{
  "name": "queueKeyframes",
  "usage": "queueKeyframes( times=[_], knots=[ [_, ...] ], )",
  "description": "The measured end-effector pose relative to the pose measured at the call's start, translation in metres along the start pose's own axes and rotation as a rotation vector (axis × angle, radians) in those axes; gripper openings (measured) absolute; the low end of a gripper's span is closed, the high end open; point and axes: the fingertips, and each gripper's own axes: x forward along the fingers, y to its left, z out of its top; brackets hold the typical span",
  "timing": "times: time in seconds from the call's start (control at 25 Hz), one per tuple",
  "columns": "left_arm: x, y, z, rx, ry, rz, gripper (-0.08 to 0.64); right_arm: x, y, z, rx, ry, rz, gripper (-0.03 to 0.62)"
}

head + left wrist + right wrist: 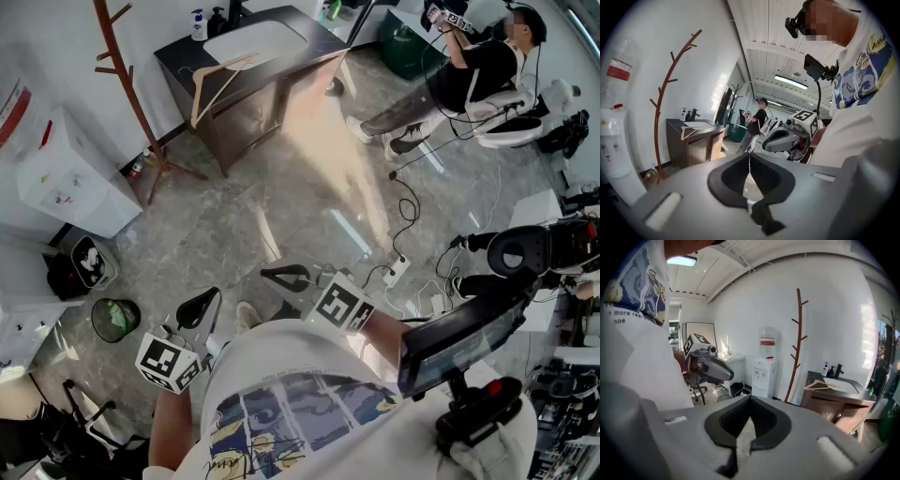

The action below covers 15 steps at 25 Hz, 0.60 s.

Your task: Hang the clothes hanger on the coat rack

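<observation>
Jaws on the left gripper (749, 164) are seen pressed together, and nothing is held between them. The same is seen on the right gripper (750, 405): its two sides are closed on each other and nothing is caught in them. Both grippers are held low, close to the person's white shirt (281, 356), and are pointed out over the grey floor (309, 197). The clothes hanger (225, 67) is made of pale wood and is laid on top of a dark cabinet (248, 108) across the room, well apart from both grippers. A white sink (255, 39) is set into that cabinet top, just beside the hanger, and soap bottles (199, 23) are stood at the back edge. The coat rack (127, 80) is stood on the floor beside the cabinet, near the white wall. It is a thin brown pole with short branches, and the hanger is not yet hung on it. A white water cooler (66, 173) is placed on the other side of the rack. A round bin (114, 301) is seen on the floor near the left gripper. Another person (469, 70) is seated in a chair far off, at the top right of the head view.
</observation>
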Motion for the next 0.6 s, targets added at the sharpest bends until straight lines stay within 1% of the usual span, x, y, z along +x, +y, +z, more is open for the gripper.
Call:
queueKeyframes(
  times=[0.16, 0.32, 0.48, 0.6],
  knots=[
    [0.005, 0.002, -0.001, -0.008, 0.005, -0.010, 0.003, 0.001, -0.003, 0.000, 0.007, 0.008, 0.004, 0.002],
    [0.019, 0.008, 0.006, -0.017, 0.001, -0.015, 0.003, 0.003, -0.016, 0.002, 0.011, -0.005, 0.022, 0.002],
    [0.042, 0.018, 0.014, -0.031, -0.003, -0.007, 0.003, 0.006, -0.041, 0.001, 0.012, -0.036, 0.049, 0.003],
    [0.065, 0.036, 0.024, -0.047, 0.007, 0.013, 0.003, 0.009, -0.073, 0.002, 0.016, -0.063, 0.068, 0.003]
  ],
)
